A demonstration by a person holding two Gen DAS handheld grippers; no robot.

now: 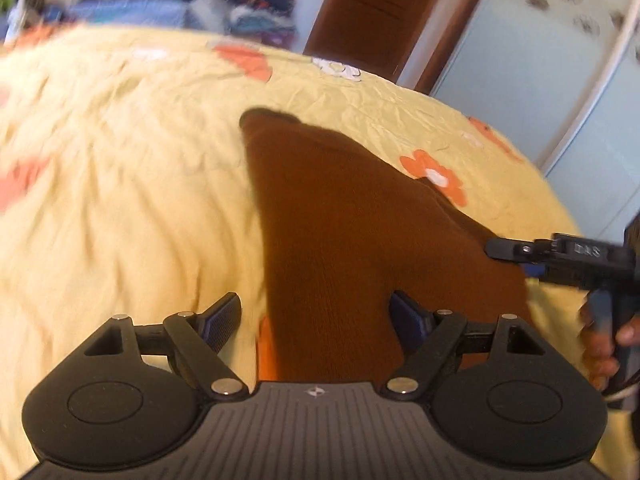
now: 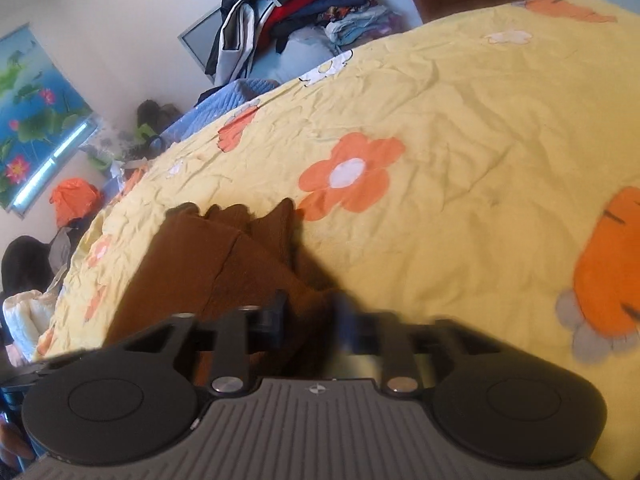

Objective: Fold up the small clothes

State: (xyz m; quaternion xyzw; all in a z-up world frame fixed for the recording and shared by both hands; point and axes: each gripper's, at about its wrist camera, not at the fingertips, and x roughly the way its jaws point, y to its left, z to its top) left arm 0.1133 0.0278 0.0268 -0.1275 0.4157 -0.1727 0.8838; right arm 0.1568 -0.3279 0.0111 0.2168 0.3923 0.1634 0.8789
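A brown knitted garment (image 1: 340,220) lies spread on a yellow flowered bedspread (image 1: 120,160). My left gripper (image 1: 314,316) hangs low over its near end, open. The cloth runs between the fingers, and the left pad (image 1: 224,316) stands clear of it. In the right wrist view the garment (image 2: 192,264) lies folded in layers, with one corner reaching between the fingers of my right gripper (image 2: 312,320). That gripper's right finger is blurred and I see no firm pinch. In the left wrist view the right gripper (image 1: 496,249) points at the garment's right edge, held by a hand (image 1: 600,340).
The bedspread (image 2: 480,160) stretches wide to the right of the garment. A pile of clothes (image 2: 300,4) is stacked beyond the bed's far edge. A wooden door (image 1: 380,12) and pale blue wardrobe panels (image 1: 540,80) stand behind. An orange bag (image 2: 74,200) sits beside the bed.
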